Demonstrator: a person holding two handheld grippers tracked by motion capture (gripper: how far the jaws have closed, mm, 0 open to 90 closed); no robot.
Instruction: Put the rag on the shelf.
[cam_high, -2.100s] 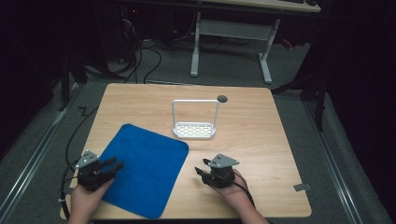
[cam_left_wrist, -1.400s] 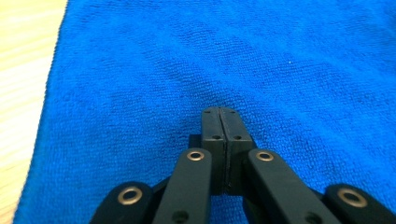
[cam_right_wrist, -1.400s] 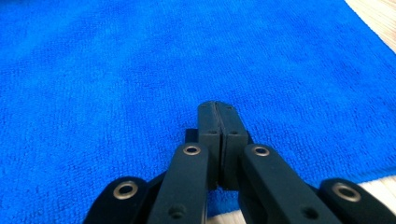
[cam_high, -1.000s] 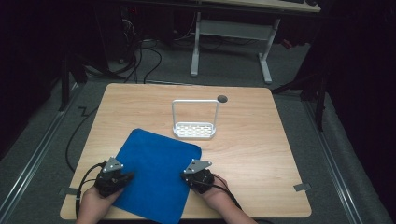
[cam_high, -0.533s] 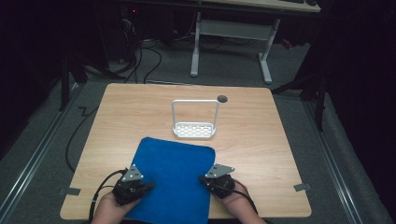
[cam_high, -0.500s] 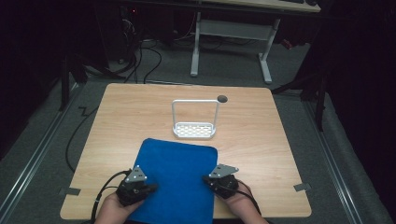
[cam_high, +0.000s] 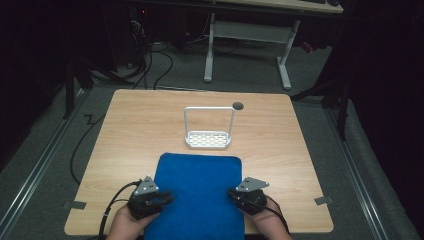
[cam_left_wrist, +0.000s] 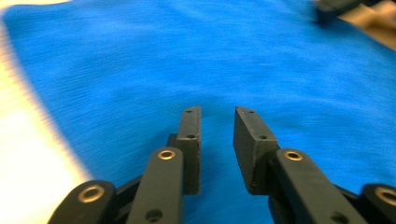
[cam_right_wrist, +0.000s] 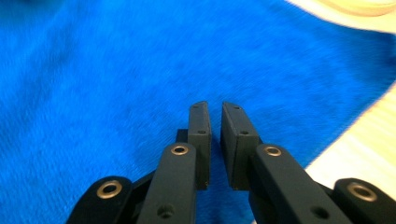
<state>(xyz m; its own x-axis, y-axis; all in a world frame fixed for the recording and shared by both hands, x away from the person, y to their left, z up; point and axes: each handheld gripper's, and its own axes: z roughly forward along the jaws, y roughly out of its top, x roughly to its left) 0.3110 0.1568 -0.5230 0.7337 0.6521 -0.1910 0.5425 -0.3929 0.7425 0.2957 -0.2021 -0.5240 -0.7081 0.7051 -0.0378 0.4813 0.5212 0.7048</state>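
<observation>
A blue cloth (cam_high: 200, 195) lies flat and squared at the near middle of the wooden table (cam_high: 140, 130), its near end hanging over the front edge. My left gripper (cam_high: 167, 198) rests over the cloth's left edge; in the left gripper view the cloth (cam_left_wrist: 140, 56) spreads under that gripper (cam_left_wrist: 217, 112), whose jaws stand a little apart with nothing between them. At the cloth's right edge is my right gripper (cam_high: 231, 192). In the right gripper view this gripper (cam_right_wrist: 214, 106) is over the cloth (cam_right_wrist: 116, 56), its jaws almost together and holding nothing.
A small white wire rack (cam_high: 208, 140) with a tall loop handle stands just beyond the cloth's far edge. A dark cable hole (cam_high: 238, 105) sits behind it. Bare wood flanks the cloth. Desk legs and cables lie on the floor beyond.
Both grippers moved toward the near middle, and the cloth turned from tilted at the left to square and centred. In the last half second little has shifted.
</observation>
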